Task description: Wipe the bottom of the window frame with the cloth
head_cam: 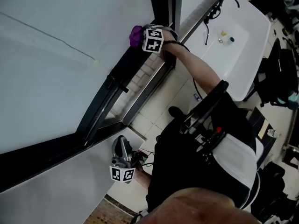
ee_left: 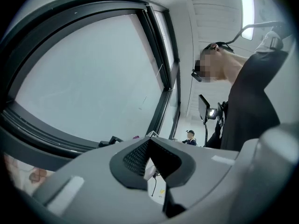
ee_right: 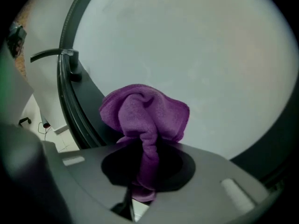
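At the window, the person's right arm reaches straight out, and the right gripper (head_cam: 142,37) presses one purple cloth (head_cam: 136,34) against the dark window frame (head_cam: 100,111), where the frame meets the glass (head_cam: 51,83). The left arm hangs low beside the body, with the left gripper (head_cam: 121,146) held near the wall under the window, well apart from the cloth.

There are two grippers and one cloth. The right gripper view shows its jaws clamped on a twisted tail of the cloth (ee_right: 142,111), the bunched end bulging out beyond the tips against the pane; one window handle (ee_right: 51,55) juts from the frame (ee_right: 70,108) to the side. The left gripper view shows its jaws (ee_left: 149,146) pressed together at the tips with nothing between them.

Only the head view shows the white table (head_cam: 247,45) behind the person. Only the left gripper view shows a ceiling light (ee_left: 246,8) and a second person (ee_left: 189,137) far off.
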{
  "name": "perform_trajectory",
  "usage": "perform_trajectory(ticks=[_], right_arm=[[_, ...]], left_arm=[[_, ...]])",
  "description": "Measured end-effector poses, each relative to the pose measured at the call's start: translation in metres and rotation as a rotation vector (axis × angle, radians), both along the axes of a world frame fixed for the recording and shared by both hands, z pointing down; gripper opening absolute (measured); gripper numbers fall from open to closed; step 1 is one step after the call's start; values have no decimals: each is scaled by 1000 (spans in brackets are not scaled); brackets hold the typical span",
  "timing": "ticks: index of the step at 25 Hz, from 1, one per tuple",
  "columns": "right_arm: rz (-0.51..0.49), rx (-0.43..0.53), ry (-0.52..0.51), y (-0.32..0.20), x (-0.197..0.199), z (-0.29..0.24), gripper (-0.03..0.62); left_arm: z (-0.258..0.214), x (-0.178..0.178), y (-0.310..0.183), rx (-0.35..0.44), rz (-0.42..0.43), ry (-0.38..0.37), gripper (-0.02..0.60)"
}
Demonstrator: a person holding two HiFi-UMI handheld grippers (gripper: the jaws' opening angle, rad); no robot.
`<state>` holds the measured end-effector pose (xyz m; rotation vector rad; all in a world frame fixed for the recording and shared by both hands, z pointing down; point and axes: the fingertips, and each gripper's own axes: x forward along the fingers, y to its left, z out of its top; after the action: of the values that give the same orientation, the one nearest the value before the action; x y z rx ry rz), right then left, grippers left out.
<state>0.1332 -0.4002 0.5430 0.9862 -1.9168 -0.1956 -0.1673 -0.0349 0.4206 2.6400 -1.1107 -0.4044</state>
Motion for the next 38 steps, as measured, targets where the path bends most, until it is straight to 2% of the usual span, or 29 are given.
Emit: perform_trajectory(ticks=[2,6,10,11,16,21,23,25,27,29,34,38], right_arm=[[53,5,50,-10,24,0,57],[225,41,205,-30,79,5,57],[316,62,464,-40,102,9,55],[324,63,501,-42,104,10,55],[316,68,458,-37,107,10,55],[304,69,485,-18,116,13,55],[315,49,481,-6,122,15,57],[330,7,428,13,126,19,61],[339,-47,285,42,122,22,63],[333,-108,42,80,108,24,64],[204,-253,-713,178,42,29,64],[58,-348,-1411,241,-27,-2,66]], left_arm=[[-1,5,-1,3,12,-1,0],[-3,10,-2,9,36,2,0],[-4,14,0,15,48,9,0],[-4,14,1,17,48,9,0],[-1,0,9,13,18,22,0],[0,-12,15,9,-5,33,0],[0,-13,15,12,-5,34,0],[1,-15,15,10,-4,35,0],[4,-15,16,3,-1,36,0],[5,-13,15,-3,10,34,0],[2,3,9,-5,65,24,0],[0,14,4,-6,101,17,0]])
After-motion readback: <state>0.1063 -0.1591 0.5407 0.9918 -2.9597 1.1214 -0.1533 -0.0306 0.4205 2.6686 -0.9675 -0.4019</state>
